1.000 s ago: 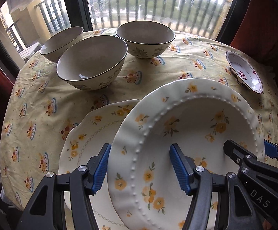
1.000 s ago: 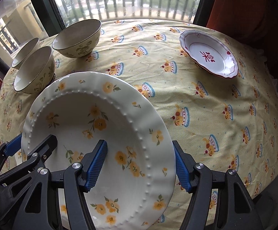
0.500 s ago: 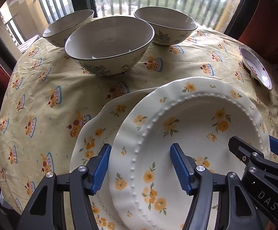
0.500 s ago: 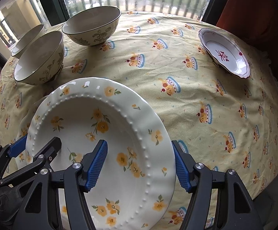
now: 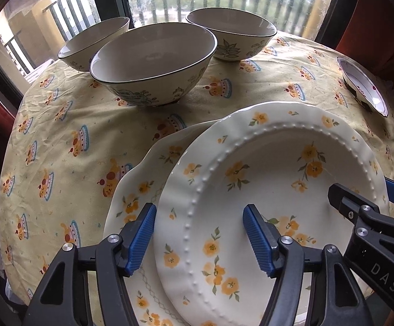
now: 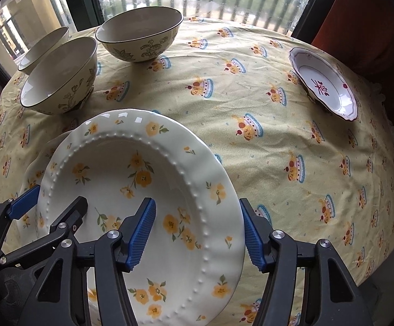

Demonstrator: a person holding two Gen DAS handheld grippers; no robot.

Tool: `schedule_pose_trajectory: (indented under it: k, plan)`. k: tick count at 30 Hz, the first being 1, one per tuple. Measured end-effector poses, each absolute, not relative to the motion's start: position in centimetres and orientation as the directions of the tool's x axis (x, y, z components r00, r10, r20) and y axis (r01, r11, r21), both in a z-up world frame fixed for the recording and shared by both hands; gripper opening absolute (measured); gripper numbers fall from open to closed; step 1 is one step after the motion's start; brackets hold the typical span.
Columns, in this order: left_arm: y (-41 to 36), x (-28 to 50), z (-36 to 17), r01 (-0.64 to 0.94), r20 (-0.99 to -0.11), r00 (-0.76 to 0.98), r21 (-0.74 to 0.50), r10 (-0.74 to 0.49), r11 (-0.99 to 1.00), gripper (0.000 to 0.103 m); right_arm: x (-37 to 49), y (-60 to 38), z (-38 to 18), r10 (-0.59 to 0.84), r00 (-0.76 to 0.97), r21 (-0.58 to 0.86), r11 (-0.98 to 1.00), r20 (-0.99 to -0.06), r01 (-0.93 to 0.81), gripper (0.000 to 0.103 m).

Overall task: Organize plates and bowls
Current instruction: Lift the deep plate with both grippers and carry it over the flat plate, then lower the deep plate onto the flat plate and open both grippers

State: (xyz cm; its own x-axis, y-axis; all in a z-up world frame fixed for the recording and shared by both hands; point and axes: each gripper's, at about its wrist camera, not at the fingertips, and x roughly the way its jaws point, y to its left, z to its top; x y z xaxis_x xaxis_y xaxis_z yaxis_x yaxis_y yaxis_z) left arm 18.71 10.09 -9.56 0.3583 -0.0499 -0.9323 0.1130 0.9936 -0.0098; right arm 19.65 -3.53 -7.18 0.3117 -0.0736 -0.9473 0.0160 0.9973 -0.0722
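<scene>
The beaded flowered plate (image 5: 278,176) sits at the near edge of the bench, overlapping a second flowered plate (image 5: 142,190) that lies flat beneath it. The upper one is shifted toward the bench's right side, so the lower plate shows only as a crescent. Whether the upper plate already rests on the lower one or hangs just above it cannot be told.

The left tongs (image 5: 198,217) straddle one side of its rim and the right tongs (image 6: 197,217) the opposite side, each with one blue pad outside the edge and one over the well. The right jaws are closing with the rim between them. For neither pair can I tell whether the pads truly press the china.

The main danger, as I judge it, is an uneven hold. If one pair lets go while the other is bearing the weight, the glazed rim could slide off the ribbed pads and the plate drop onto its partner, chipping both. The offset matters too. Set down as it lies, the upper plate would sit off-centre, likely to rock and to overhang the bench's near edge, where a nudge could send it to the floor.

Farther out, the nearest bowl (image 5: 153,54) stands just beyond the plates toward the far edge. A forward push to centre the stack could knock it. The small red-patterned dish (image 6: 324,81) by the right edge is well clear.
</scene>
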Motion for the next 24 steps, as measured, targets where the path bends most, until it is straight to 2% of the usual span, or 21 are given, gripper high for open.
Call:
schedule_pose_trajectory:
  k: [9, 11, 16, 18, 24]
  plan:
    - [11.0, 18.0, -8.7, 0.119, -0.936, 0.348, -0.005, -0.047, 0.993, 0.072, 18.0, -4.2, -5.9, -0.119, 0.362, -0.109, 0.993, -0.925, 0.046, 0.064]
    - [11.2, 17.9, -8.6, 0.125, -0.938, 0.345, -0.001, -0.044, 0.992, 0.072, 17.8, -4.7, -5.6, -0.150, 0.377, -0.128, 0.988, -0.914, 0.084, 0.047]
    - [11.4, 17.5, -7.9, 0.159, -0.930, 0.364, 0.004, -0.054, 0.987, 0.072, 18.0, -4.7, -5.9, -0.129, 0.390, -0.103, 0.991, -0.912, 0.088, 0.030]
    - [11.3, 17.2, -7.8, 0.173, -0.928, 0.367, 0.007, -0.058, 0.985, 0.072, 18.0, -4.3, -6.0, -0.130, 0.395, -0.104, 0.991, -0.910, 0.087, 0.027]
    - [11.6, 16.6, -7.5, 0.192, -0.927, 0.370, 0.005, -0.067, 0.981, 0.072, 18.2, -3.6, -6.4, -0.109, 0.397, -0.081, 0.993, -0.911, 0.086, 0.027]
